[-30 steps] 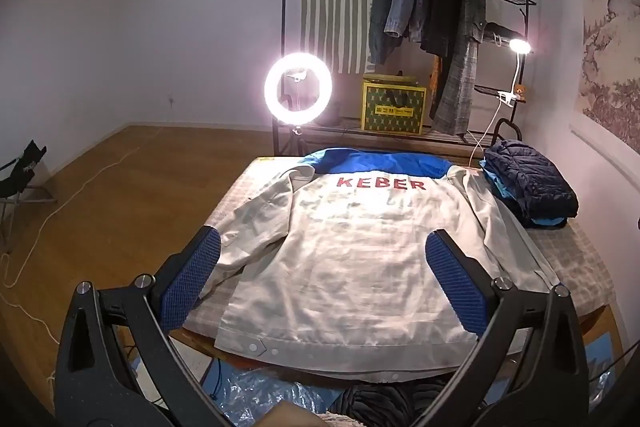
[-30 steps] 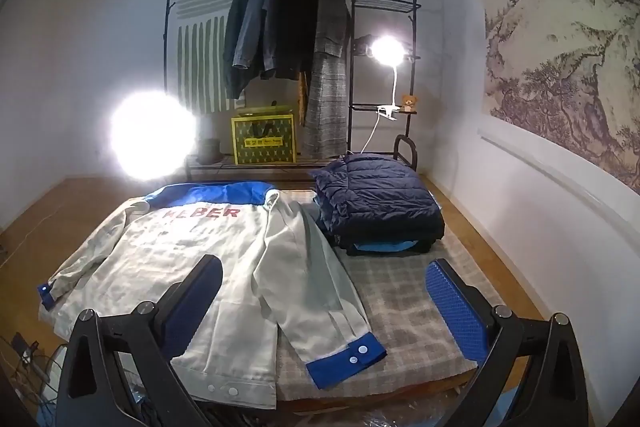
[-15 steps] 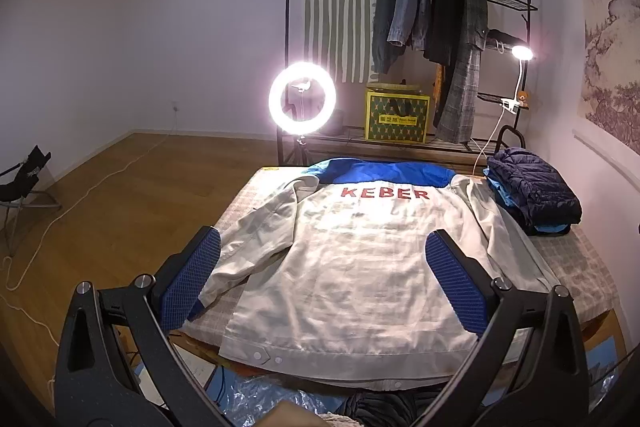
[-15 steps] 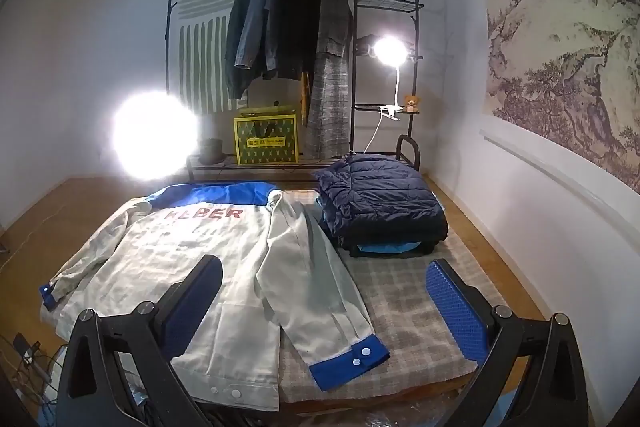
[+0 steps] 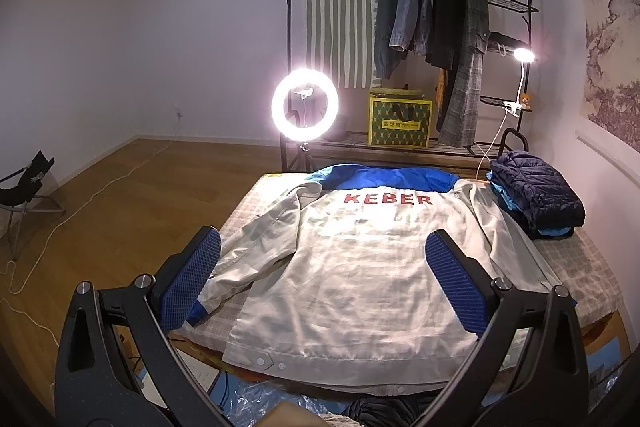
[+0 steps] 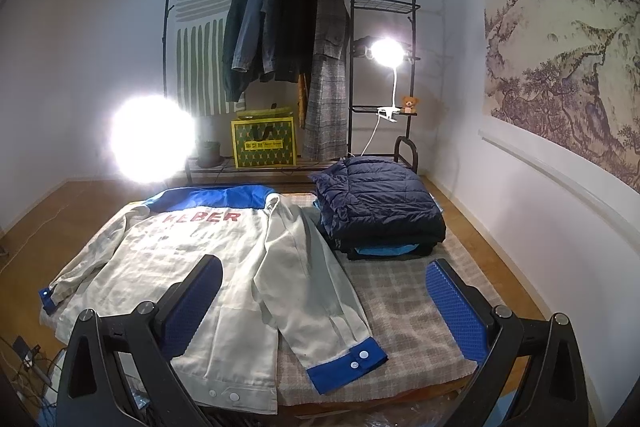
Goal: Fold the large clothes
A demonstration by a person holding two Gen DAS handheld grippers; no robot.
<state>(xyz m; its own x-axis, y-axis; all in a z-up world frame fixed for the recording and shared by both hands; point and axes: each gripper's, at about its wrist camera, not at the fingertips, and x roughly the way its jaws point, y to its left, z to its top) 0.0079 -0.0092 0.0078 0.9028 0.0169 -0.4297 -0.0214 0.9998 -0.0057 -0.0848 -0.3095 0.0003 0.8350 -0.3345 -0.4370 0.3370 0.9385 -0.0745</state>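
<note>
My left jaws hide the jacket (image 5: 360, 267) cuffs; glare blots the ring light (image 6: 150, 139) beyond it; a dark bundle (image 5: 384, 409) below its hem is cut off.

Both views now sit higher and further back than a second ago: the white jacket (image 5: 360, 267) lies lower in each picture, its blue cuff (image 6: 346, 361) and the rack behind showing more fully.

Jacket back: you had the cream jacket (image 5: 360, 267) lying back-up, and red capitals across its upper back read "KEBER" (image 5: 388, 199).
Same lettering, right wrist view: glare washed it out, so you could make out only part of it.
Yellow box (image 5: 400, 123): its label was too small to read.
</note>
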